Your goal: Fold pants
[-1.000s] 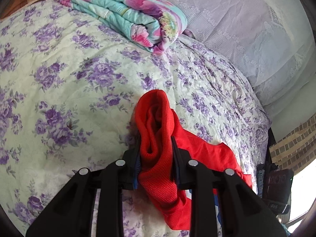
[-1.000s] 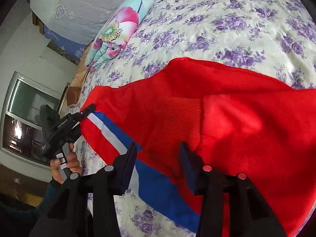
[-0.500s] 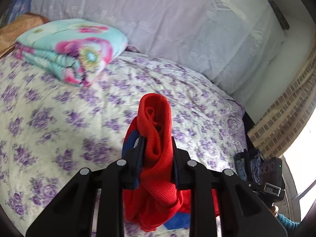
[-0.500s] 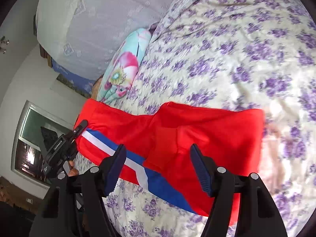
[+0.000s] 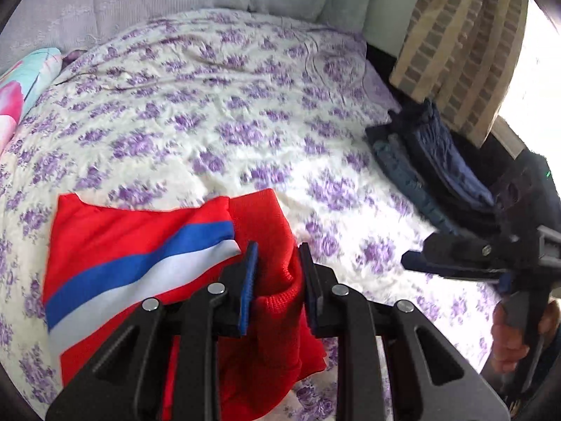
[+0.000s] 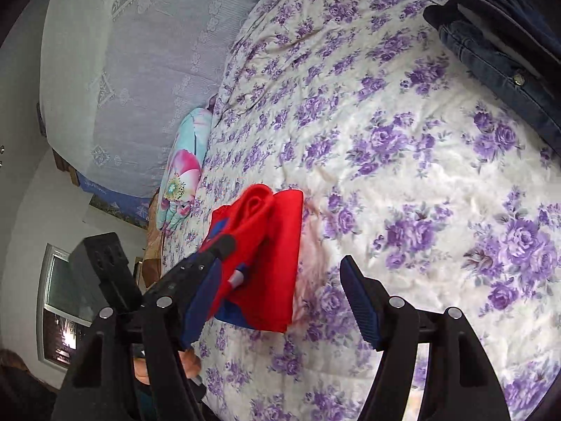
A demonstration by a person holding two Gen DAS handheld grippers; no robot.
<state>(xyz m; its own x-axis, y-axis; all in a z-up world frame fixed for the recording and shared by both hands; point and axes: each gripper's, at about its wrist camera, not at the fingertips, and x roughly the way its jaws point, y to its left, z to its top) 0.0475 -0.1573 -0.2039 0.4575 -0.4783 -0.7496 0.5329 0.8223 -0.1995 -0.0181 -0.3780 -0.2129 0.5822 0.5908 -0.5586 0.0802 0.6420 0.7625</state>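
Note:
The red pants with a blue and white stripe lie folded into a compact bundle on the floral bed sheet. My left gripper is shut on the pants' ribbed red cuff, low over the bed. In the right wrist view the pants sit left of centre, with the left gripper clamped on them. My right gripper is open and empty, held just above the sheet beside the bundle; it also shows in the left wrist view.
A stack of folded dark blue and denim clothes lies at the bed's right edge, also in the right wrist view. A folded floral quilt lies by the lilac headboard. A patterned curtain hangs on the right.
The pants went from spread out to a smaller folded bundle. My left gripper carried the cuff across and down onto it. My right gripper backed away to the right and opened wider.

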